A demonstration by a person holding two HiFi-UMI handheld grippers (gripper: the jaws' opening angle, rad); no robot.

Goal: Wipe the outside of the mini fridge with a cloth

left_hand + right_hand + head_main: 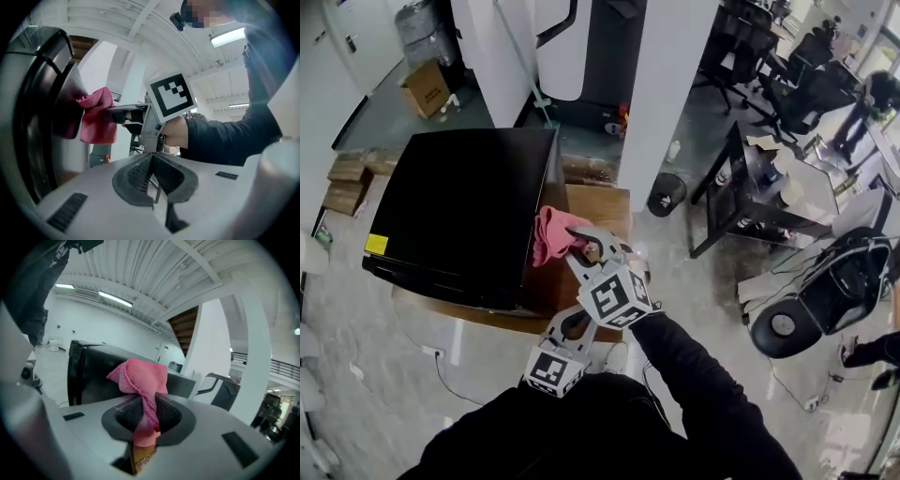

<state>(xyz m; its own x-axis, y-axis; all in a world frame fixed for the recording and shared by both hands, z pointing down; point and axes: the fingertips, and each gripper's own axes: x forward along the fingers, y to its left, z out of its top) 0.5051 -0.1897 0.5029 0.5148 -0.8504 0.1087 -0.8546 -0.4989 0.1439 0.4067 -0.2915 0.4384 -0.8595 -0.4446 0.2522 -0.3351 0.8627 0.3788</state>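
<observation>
right gripper (580, 243) | holds pink cloth (550, 232) | at mini fridge (459, 211) edge

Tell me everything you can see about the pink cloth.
The pink knit-textured cloth is soft and crumpled into a bunch, not spread flat. The right gripper is shut on it: a bunch stands out past the jaws and a short tail hangs behind them. The bunched end sits at the upper right edge of the glossy black mini fridge and seems to press on it.

Bright, even daylight with ceiling strip lights (228, 37) glaring; both gripper views bend and darken at their fisheye edges.
</observation>
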